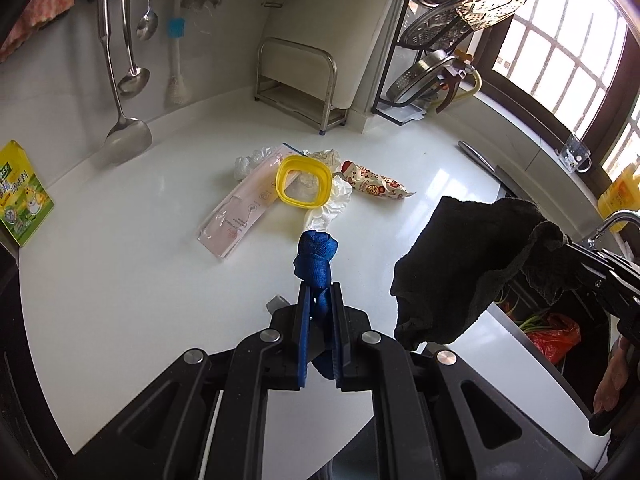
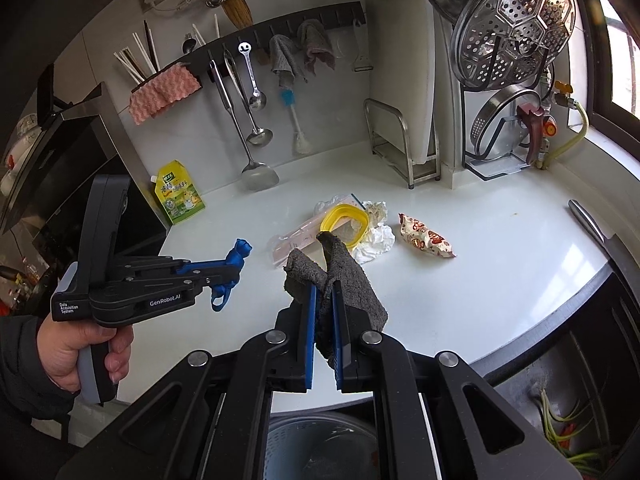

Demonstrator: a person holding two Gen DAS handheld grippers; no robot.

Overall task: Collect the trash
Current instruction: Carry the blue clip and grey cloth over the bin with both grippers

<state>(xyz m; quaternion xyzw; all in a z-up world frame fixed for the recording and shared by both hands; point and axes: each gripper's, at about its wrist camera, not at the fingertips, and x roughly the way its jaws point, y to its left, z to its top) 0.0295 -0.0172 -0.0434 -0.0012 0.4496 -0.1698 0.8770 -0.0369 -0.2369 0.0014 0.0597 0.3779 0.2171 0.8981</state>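
Claws: left claw [image 1: 320, 300] pinches blue strap [image 1: 315, 254] (knotted) | right claw [image 2: 325, 300] clamps dark cloth [image 2: 344, 276]

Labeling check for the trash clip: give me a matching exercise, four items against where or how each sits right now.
Items:
1. knotted blue strap
2. dark grey cloth
3. yellow square ring lid
4. printed snack wrapper

States:
A. lying alone on the white countertop, to the right of the pile
B. clamped in the left gripper, its jaws shut on it
C. resting on top of the crumpled white paper and pink packet
D. clamped in the right gripper, hanging over the counter edge

Pairs: 1-B, 2-D, 3-C, 4-A
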